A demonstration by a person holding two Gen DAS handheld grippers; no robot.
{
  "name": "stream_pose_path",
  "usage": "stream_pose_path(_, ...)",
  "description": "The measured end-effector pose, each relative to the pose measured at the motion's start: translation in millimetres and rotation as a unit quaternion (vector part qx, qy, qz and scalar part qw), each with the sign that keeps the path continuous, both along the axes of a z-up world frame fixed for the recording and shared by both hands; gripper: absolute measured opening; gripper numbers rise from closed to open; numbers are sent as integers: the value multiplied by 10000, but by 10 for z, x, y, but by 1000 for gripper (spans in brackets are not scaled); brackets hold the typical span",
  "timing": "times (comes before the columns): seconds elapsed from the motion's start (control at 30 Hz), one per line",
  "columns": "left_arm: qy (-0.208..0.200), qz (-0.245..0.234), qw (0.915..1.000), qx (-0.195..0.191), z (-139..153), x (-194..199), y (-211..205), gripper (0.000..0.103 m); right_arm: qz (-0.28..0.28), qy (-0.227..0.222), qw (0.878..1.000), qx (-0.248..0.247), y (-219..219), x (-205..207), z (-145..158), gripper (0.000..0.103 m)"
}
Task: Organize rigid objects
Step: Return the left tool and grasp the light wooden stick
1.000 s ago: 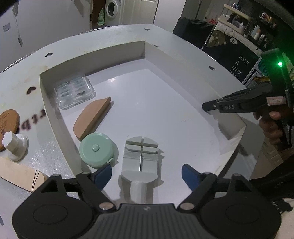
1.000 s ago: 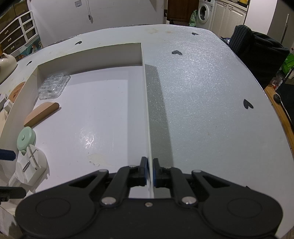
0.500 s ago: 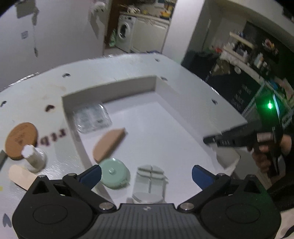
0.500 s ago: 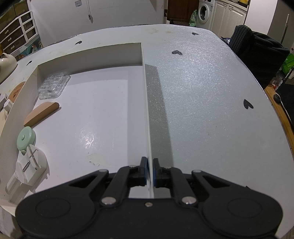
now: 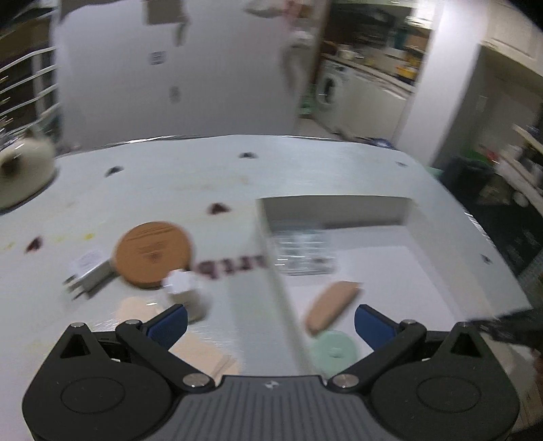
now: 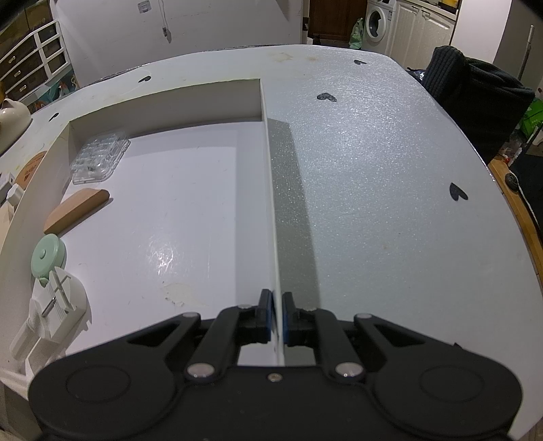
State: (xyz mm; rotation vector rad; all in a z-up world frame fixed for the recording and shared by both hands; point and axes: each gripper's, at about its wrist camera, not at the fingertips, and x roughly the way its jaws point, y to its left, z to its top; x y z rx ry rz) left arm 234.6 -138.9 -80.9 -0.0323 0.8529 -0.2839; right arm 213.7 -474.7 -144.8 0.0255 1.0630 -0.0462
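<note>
A shallow white box [image 6: 268, 190] lies on the table. Inside along its left wall sit a clear plastic case [image 6: 100, 157], a wooden half-round block [image 6: 76, 210], a mint round tape measure [image 6: 48, 256] and a white slotted tool [image 6: 56, 307]. My right gripper [image 6: 277, 317] is shut on the box's right wall. My left gripper [image 5: 269, 325] is open and empty, raised above the box's left wall [image 5: 281, 298]. Outside the box, in the blurred left wrist view, lie a round cork coaster [image 5: 152, 254], a small white knob [image 5: 183, 288], a white plug [image 5: 88, 271] and a pale flat wooden piece [image 5: 200, 352].
A cream teapot [image 5: 23, 169] stands at the table's far left. Dark heart marks dot the grey table [image 6: 390, 169]. A dark bag [image 6: 475, 101] sits beyond the right edge, and a washing machine [image 6: 376, 20] stands behind.
My left gripper has pulled up and swung left, from over the slotted tool in the box to above the left wall. The right gripper has not moved.
</note>
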Motion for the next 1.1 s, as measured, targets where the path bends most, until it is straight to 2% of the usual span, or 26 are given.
stream_pose_path(0.2, 139, 748, 9967, 275, -236, 131, 157, 103, 2, 2, 10000, -1, 1, 1, 1, 8)
stream_pose_path(0.4, 296, 1176, 9915, 470, -457, 215, 269, 103, 2, 3, 10000, 0, 2, 3, 2, 8)
stream_pose_path(0.5, 413, 1306, 9890, 564, -567, 243, 296, 103, 1, 3, 10000, 0, 2, 3, 3, 8)
stream_pose_path(0.63, 454, 1296, 9865, 890, -685, 193, 315, 103, 4, 5, 10000, -2, 3, 3, 3, 8)
stream_pose_path(0.8, 483, 1345, 9859, 872, -686, 107, 422, 103, 10, 9, 10000, -6, 2, 0, 0, 8)
stream_pose_path(1.0, 505, 1609, 9793, 1115, -672, -24, 616, 103, 16, 15, 10000, -9, 3, 1, 0, 8)
stream_pose_path(1.1, 463, 1605, 9790, 1169, -673, -33, 699, 103, 34, 30, 10000, -11, 4, 3, -1, 8)
